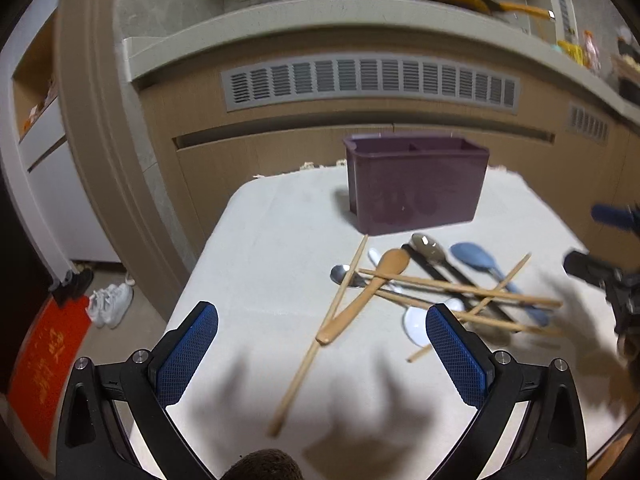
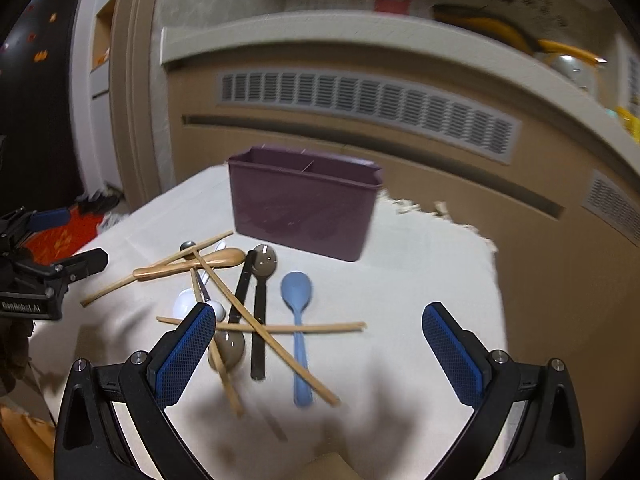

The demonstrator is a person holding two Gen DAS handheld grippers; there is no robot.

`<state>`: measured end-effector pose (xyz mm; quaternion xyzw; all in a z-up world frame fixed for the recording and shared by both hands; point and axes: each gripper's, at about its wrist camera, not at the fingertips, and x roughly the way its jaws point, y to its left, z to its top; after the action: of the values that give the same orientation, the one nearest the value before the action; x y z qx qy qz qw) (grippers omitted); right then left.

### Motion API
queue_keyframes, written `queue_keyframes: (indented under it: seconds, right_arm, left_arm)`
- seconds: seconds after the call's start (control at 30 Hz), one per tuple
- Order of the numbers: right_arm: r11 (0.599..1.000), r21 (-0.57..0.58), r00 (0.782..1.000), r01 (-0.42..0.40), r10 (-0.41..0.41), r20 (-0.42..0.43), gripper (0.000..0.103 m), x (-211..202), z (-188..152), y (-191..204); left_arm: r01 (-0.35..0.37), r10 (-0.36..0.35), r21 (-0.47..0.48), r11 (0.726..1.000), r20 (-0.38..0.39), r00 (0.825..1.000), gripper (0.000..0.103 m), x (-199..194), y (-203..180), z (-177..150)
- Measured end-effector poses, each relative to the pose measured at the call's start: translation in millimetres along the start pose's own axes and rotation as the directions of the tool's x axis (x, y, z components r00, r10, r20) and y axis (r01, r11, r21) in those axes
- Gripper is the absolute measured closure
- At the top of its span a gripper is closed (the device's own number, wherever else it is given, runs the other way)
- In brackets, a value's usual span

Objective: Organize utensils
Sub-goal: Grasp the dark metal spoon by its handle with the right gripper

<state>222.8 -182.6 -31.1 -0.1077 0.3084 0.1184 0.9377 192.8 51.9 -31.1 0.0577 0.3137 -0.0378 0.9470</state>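
Both views are pretty motion-smeared. The purple utensil caddy [image 1: 416,184] shows its divider, but what's inside either compartment is hidden by its walls. The white spoon [image 1: 418,326] is half covered by the left gripper's fingers [image 1: 456,356]. The metal spoon [image 1: 344,275] is buried under chopsticks [image 1: 320,336]. The bench [image 1: 280,240] runs off the bottom edge.

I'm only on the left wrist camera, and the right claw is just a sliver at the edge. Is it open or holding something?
Observer: The right claw is open, with nothing between its fingers.
Operator: Which utensil lies closest to it?
Observer: A greyish spoon. Its bowl is right beside the claw's left finger, and a chopstick lies across it.
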Motion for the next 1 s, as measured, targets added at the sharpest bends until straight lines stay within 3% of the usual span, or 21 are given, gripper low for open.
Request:
queue_keyframes:
  seconds: [0.1,0.23,0.3,0.37,0.47,0.63,0.87,0.93,0.97,1.0]
  right_arm:
    - [0.999,-0.024,0.998,-0.031,0.029,-0.059,0.0,34.0,14.0,4.9]
    - [0.996,-0.014,0.987,-0.086,0.083,-0.138,0.002,74.1,31.2,10.1]
    - [0.991,-0.038,0.973,-0.132,0.122,-0.196,0.032,93.0,38.2,18.6]
    - [0.984,-0.049,0.952,-0.173,0.155,-0.265,0.045,112.6,42.2,27.2]
    - [0.98,-0.033,0.933,-0.199,0.179,-0.311,0.045,134.6,43.4,35.9]
    - [0.985,-0.019,0.924,-0.171,0.153,-0.35,0.049,162.5,40.5,39.1]
    - [0.979,-0.044,0.919,-0.198,0.17,-0.356,0.052,169.0,37.0,51.3]
    - [0.975,-0.035,0.913,-0.218,0.192,-0.359,0.063,168.9,36.8,49.5]
    - [0.973,-0.032,0.91,-0.228,0.201,-0.363,0.074,167.4,38.4,47.3]
    - [0.972,-0.03,0.909,-0.232,0.206,-0.363,0.073,166.7,37.6,46.7]
  left_arm:
    - [0.012,-0.011,0.04,0.999,-0.02,1.0,0.0,19.4,1.2,1.3]
    - [0.015,-0.015,0.023,1.0,-0.001,1.0,0.0,35.1,12.7,10.3]
    - [0.016,-0.016,0.012,1.0,0.014,1.0,0.0,39.0,19.5,16.5]
    - [0.018,-0.018,-0.001,1.0,0.031,0.999,0.0,40.6,25.9,21.2]
    - [0.018,-0.017,-0.018,1.0,0.039,0.999,0.0,42.6,37.3,24.6]
    - [-0.003,0.004,-0.04,0.999,0.027,1.0,0.0,47.3,53.7,19.1]
    - [0.006,-0.006,-0.048,0.999,-0.003,1.0,0.0,53.3,52.1,11.8]
    - [0.015,-0.016,-0.043,0.999,-0.002,1.0,0.0,51.0,47.0,13.8]
    - [0.017,-0.017,-0.038,0.999,-0.001,1.0,0.0,49.7,44.8,14.7]
    - [0.016,-0.016,-0.029,0.999,0.0,1.0,0.0,48.1,41.9,15.8]
